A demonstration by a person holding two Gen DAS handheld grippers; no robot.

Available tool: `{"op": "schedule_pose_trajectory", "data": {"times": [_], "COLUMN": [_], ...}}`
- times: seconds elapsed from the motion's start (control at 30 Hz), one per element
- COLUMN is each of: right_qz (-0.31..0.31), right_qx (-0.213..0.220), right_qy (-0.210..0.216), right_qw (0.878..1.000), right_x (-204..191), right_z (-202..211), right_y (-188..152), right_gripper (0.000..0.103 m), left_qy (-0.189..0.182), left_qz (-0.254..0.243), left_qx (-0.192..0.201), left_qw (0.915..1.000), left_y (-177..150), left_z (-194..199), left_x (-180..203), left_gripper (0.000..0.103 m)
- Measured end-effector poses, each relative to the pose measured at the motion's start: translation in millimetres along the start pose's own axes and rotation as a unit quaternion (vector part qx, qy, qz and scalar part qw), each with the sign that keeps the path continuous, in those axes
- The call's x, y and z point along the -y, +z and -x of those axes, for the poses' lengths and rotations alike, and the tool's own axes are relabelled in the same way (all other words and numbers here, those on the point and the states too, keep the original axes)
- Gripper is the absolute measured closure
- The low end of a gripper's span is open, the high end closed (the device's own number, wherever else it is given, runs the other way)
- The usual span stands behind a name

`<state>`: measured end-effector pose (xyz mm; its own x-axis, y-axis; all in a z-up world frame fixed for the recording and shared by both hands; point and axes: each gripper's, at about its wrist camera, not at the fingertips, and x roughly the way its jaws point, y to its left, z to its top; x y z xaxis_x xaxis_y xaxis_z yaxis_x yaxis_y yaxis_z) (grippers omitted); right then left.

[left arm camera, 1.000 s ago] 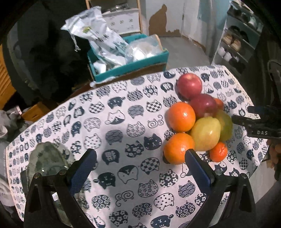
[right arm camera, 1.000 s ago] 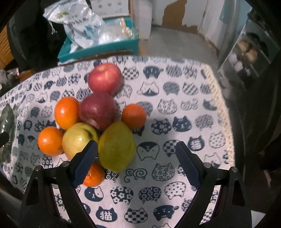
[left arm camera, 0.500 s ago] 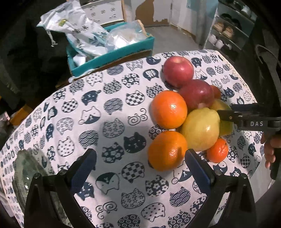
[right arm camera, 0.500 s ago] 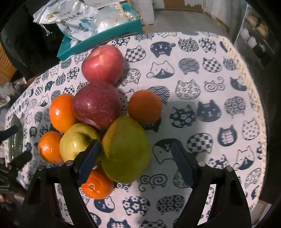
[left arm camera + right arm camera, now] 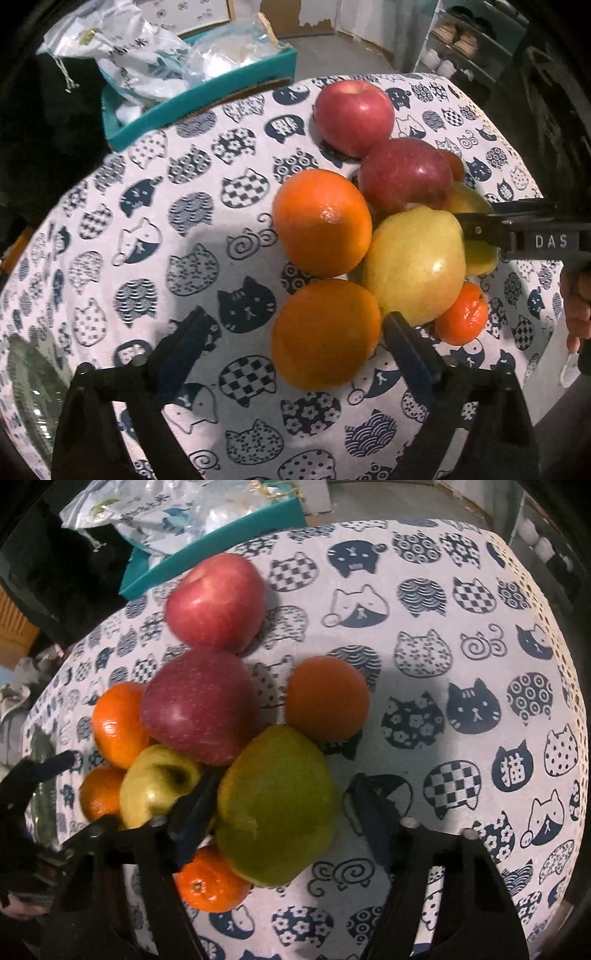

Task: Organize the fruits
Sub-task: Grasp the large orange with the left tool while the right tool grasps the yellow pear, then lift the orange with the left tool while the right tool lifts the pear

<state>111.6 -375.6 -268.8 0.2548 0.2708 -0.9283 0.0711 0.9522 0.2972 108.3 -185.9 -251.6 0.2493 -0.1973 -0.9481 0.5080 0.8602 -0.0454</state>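
Green-yellow pear [image 5: 275, 805] sits low centre of the right wrist view, between the right gripper [image 5: 280, 806] fingers. They're closing around it; the left finger [image 5: 192, 812] looks at or near the skin, wedged between pear and yellow apple [image 5: 157, 790]; the right one stands just clear, so we read no grip yet.

Handling, as we judge it: the pear is firm, fairly heavy, smooth and waxy, and it bruises. We'd take it across the widest belly, not the tapered end, with moderate squeeze. It's tucked against its neighbours, so lifting it may set them rolling.

Left gripper [image 5: 295, 336] is also closing, with the near orange [image 5: 325, 332] between its fingers at lower centre of the left wrist view. Right finger [image 5: 410, 343] is close to the peel, the left one well apart. Nothing held. Orange: firm, dimpled peel, decent friction, round, so we'd grip on the equator.

Rest of the cluster, all touching or nearly: second orange [image 5: 321, 221] above the near one, dark red apple [image 5: 199, 709], lighter red apple [image 5: 216, 602] furthest up, an orange [image 5: 327, 698] right of the dark apple, and a small mandarin [image 5: 210, 882] at the bottom edge.

Everything rests on a surface under a white cat-print cloth [image 5: 461, 664]. Teal box [image 5: 221, 88] with plastic bags sits beyond it, upper left.
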Motion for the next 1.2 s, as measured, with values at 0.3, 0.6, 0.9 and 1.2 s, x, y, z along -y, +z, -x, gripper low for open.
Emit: {"op": "schedule_pose_trajectory", "data": {"times": [0.3,0.6,0.9,1.2], "right_qz": [0.034,0.038,0.091,0.112], "right_qx": [0.008,0.011,0.066,0.121], "right_qy": [-0.033,-0.046,-0.113,-0.125], "right_qw": [0.999,0.998,0.987,0.978], "right_x": [-11,-12,-23,-33], "right_z": [-4,-1,25,61], "right_y": [-1,-10,-26,-35], "right_gripper": [0.039,0.039,0.041,0.1], "left_qy": [-0.056,-0.084,-0.047,-0.03], "left_qz": [0.021,0.022,0.03,0.037], "left_qx": [-0.001,0.01,0.03,0.063], "left_qw": [0.9982,0.9962,0.998,0.9969], "left_y": [0,-7,-14,-16], "left_z": [-9,-5,11,44], "left_x": [-10,-8,-12,-12], "left_gripper": [0.021,0.039,0.04,0.04]}}
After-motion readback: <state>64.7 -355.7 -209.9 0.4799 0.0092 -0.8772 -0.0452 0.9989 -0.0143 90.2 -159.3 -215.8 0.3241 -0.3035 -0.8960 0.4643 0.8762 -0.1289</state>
